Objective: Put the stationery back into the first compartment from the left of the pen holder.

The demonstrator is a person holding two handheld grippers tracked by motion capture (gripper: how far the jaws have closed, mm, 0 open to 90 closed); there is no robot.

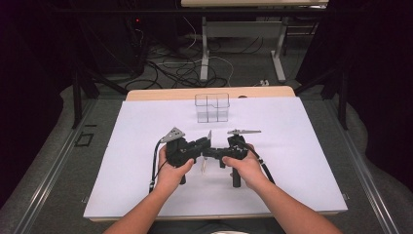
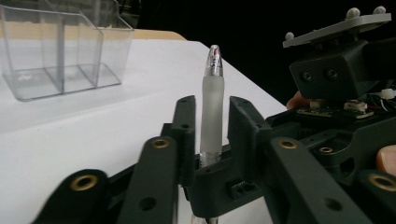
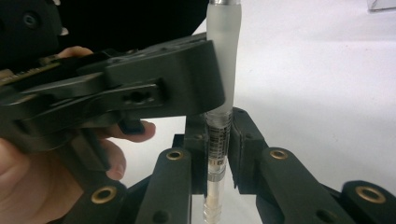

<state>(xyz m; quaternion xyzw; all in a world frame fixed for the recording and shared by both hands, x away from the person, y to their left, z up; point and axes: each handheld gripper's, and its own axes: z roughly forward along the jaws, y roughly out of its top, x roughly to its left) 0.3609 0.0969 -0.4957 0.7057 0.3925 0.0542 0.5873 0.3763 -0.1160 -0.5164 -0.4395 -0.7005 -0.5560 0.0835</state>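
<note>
At centre frame in the high view, the left gripper pinches the frosted grip of an upright pen; just right of it, the right gripper is clamped on the pen's clear barrel. Above them stands a clear organizer

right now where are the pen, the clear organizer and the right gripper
pen (image 2: 213, 100), left gripper view, on its frosted grip section
clear organizer (image 1: 212, 107), high view, on its front wall
right gripper (image 3: 218, 149), right gripper view, midway between its jaws, shut on the pen
</note>
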